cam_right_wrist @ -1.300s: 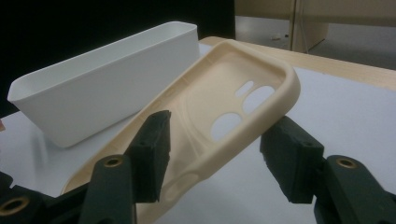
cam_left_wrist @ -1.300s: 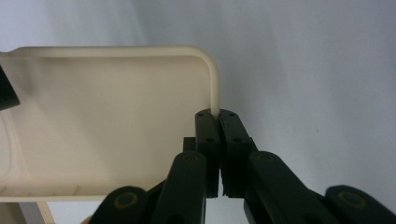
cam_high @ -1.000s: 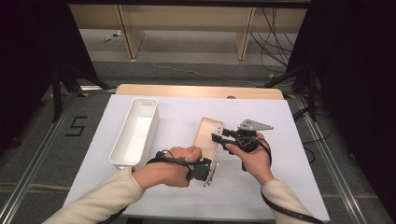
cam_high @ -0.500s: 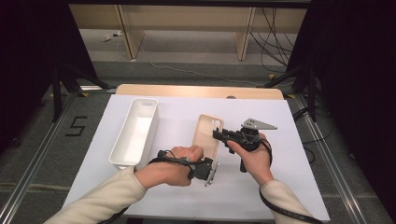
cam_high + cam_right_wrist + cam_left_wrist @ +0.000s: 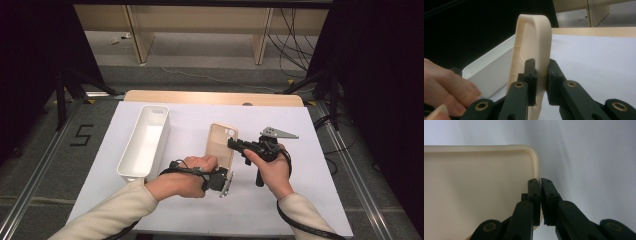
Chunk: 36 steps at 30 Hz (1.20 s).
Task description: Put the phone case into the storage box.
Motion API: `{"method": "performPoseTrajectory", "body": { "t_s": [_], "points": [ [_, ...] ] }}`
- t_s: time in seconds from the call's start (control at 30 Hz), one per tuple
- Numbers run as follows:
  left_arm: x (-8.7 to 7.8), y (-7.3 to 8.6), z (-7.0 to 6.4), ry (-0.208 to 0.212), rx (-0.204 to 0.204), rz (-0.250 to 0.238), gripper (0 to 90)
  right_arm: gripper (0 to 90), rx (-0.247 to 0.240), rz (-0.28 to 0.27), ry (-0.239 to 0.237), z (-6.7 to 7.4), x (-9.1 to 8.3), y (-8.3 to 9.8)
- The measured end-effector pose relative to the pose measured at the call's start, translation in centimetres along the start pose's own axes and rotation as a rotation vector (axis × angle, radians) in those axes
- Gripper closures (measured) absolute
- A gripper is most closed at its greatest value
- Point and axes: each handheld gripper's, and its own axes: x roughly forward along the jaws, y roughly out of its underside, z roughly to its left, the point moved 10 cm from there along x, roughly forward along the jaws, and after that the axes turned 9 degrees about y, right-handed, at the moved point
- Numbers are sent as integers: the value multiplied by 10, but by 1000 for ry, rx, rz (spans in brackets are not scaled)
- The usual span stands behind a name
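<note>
Both claws are clamped on one cream phone case: left claw grips its near edge, right claw grips its right long edge, and the right jaws have just finished closing onto that edge. In the left gripper view the pads pinch the case's thin rim at a rounded corner. In the right gripper view the pads bite either side of the case wall, which stands up on edge between them.

Count: one phone case, one white bin, two claws, two hands.

Case position: held just above the counter, tilted, just right of the bin and apart from it. The left hand sits at the case's near end, the right hand to the case's right.

Surface: white counter with a wooden strip along the edge beyond the case. Room: grey floor, a "5" marked on it left of the bin, cables beyond the counter, dark drapes either side.
</note>
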Motion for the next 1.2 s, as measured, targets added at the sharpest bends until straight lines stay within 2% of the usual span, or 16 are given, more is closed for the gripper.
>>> {"method": "performPoseTrajectory", "body": {
  "t_s": [0.03,0.1,0.17,0.2,0.27,0.33,0.37,0.4,0.53,0.6,0.67,0.8,0.87,0.9,1.07,1.2],
  "points": [
    [0,0,0,0,-5,-5,859,817,-22,-19,1,-1,0,-2],
    [0,1,2,-15,-12,-12,851,818,-9,-13,-9,4,-2,-4],
    [-2,1,3,-21,-16,-27,826,819,-37,-17,4,4,-4,-6],
    [-3,1,4,-29,-26,-45,812,819,-79,-30,28,2,-4,-7],
    [-6,2,4,-40,-47,-76,774,819,-68,-34,26,2,-6,-10],
    [-11,1,6,-73,-81,-136,692,819,-62,-32,30,2,-8,-11],
    [-14,0,8,-96,-103,-173,629,819,-84,-48,44,-2,-8,-12],
    [-17,1,10,-113,-120,-206,585,819,-58,-38,41,-1,-10,-12],
    [-32,8,13,-164,-201,-326,467,818,-67,-64,51,-5,-11,-14],
    [-37,13,13,-177,-257,-379,386,818,-59,-56,57,-4,-13,-14],
    [-40,13,10,-187,-290,-465,345,818,-75,-60,62,-5,-13,-15],
    [-43,19,3,-202,-345,-536,255,818,-88,-50,66,-5,-13,-13],
    [-45,22,0,-209,-372,-555,231,817,-96,-56,63,-4,-12,-14],
    [-46,23,0,-221,-390,-576,224,818,-86,-49,59,-2,-12,-13],
    [-51,24,-1,-221,-486,-679,223,817,-113,-58,63,0,-11,-13],
    [-56,27,5,-239,-587,-761,255,817,-110,-61,46,5,-13,-13]
  ]
}}
